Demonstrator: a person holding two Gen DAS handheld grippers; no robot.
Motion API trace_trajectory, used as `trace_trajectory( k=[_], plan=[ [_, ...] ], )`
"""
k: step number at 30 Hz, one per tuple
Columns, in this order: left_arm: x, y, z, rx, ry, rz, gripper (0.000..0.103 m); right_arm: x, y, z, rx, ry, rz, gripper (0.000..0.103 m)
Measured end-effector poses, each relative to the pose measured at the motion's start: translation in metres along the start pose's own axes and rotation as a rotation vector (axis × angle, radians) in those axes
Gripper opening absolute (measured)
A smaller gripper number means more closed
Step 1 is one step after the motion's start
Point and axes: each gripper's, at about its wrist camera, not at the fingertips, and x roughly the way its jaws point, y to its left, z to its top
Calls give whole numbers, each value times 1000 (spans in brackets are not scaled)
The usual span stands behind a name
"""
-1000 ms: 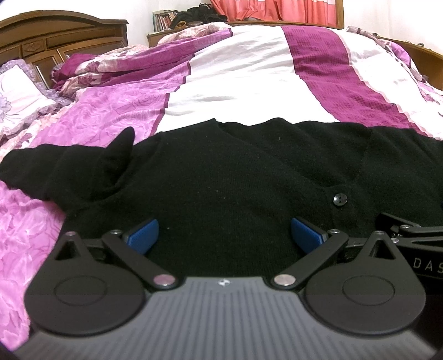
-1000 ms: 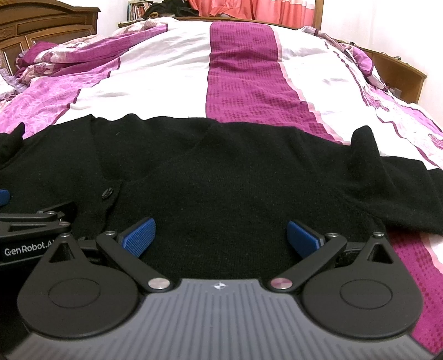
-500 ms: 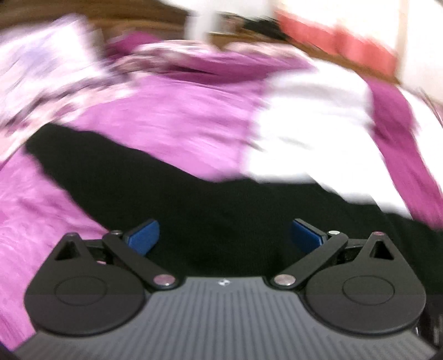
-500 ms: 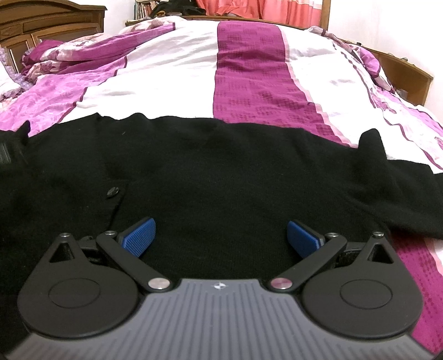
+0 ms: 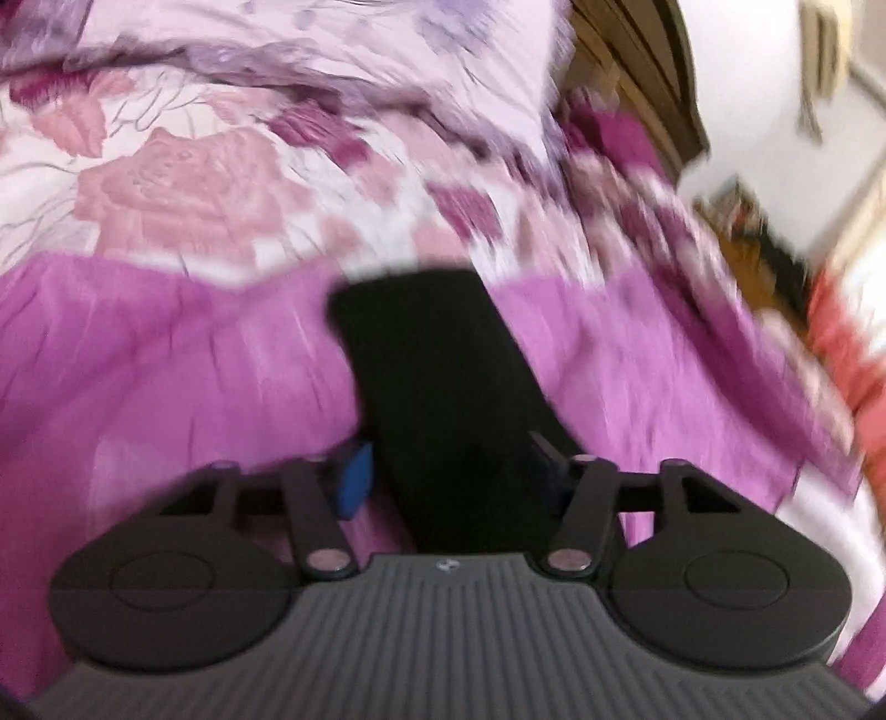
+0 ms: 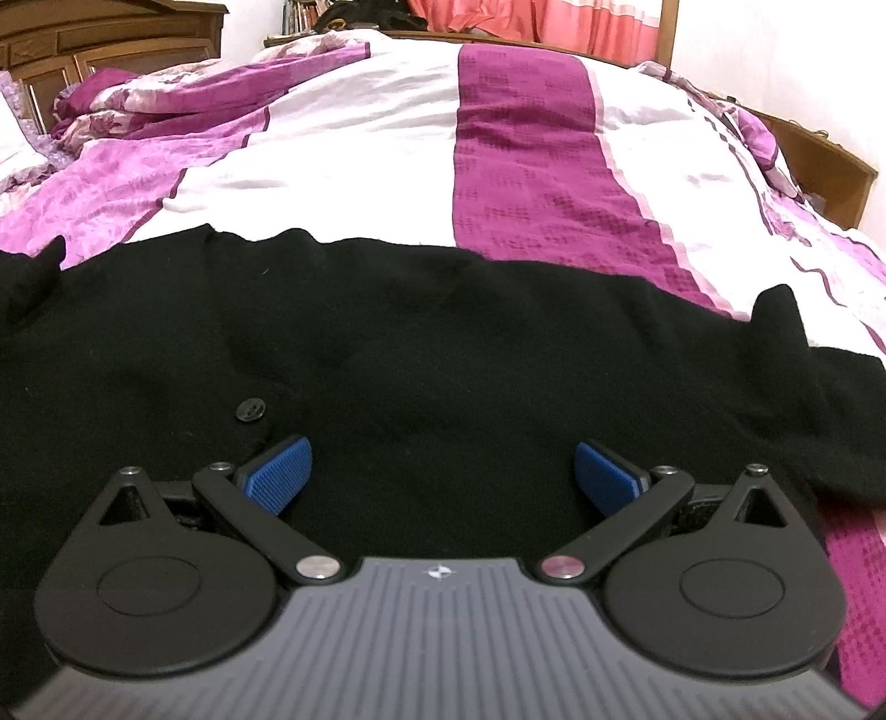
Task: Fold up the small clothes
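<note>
A black knit cardigan [image 6: 443,360] lies spread flat across the bed, with one black button [image 6: 250,411] near its front edge and a sleeve running off to the right [image 6: 830,399]. My right gripper [image 6: 443,471] is open and empty, low over the cardigan's body. In the blurred left wrist view, the cardigan's left sleeve [image 5: 437,376] stretches away from me, its cuff end lying on the pink cover. My left gripper [image 5: 451,471] is open, its blue fingertips [image 5: 351,479] straddling the sleeve.
The bed has a white, pink and magenta striped cover [image 6: 526,144]. A floral pillow [image 5: 194,166] lies beyond the sleeve end. A wooden headboard [image 6: 111,39] is at the far left, a wooden bed rail [image 6: 819,166] at the right, and orange curtains [image 6: 526,16] behind.
My left gripper has swung left from the cardigan's body to its left sleeve, with the view turning and blurring. My right gripper has shifted slightly left over the body.
</note>
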Motion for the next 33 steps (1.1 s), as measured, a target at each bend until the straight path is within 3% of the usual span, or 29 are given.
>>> trace_trajectory(
  k=[2, 5, 7, 10, 14, 17, 23, 28, 31, 33],
  plan=[
    [13, 13, 13, -60, -2, 6, 18, 1, -3, 1, 17, 3, 18, 103],
    [21, 16, 19, -104, 5, -61, 9, 4, -6, 1, 26, 5, 32, 103],
    [18, 11, 17, -96, -7, -65, 8, 3, -6, 1, 29, 3, 36, 103],
    [3, -5, 12, -124, -84, -87, 7, 3, -8, 1, 36, 2, 44, 103],
    [-30, -56, 10, 77, -182, -57, 7, 3, -8, 1, 33, 3, 41, 103],
    [-54, -85, 2, 140, -200, -115, 7, 3, -8, 1, 34, 2, 41, 103],
    [-114, -137, -19, 176, -154, -339, 7, 3, -7, 0, 32, 2, 38, 103],
    [-176, -177, -79, 359, -89, -507, 7, 4, -8, 1, 40, 6, 42, 103],
    [-206, -188, -146, 528, -36, -555, 7, 0, -20, 4, 131, 10, 61, 103],
    [-216, -198, -198, 676, 9, -546, 7, -7, -34, 6, 234, -15, 94, 103]
  ],
)
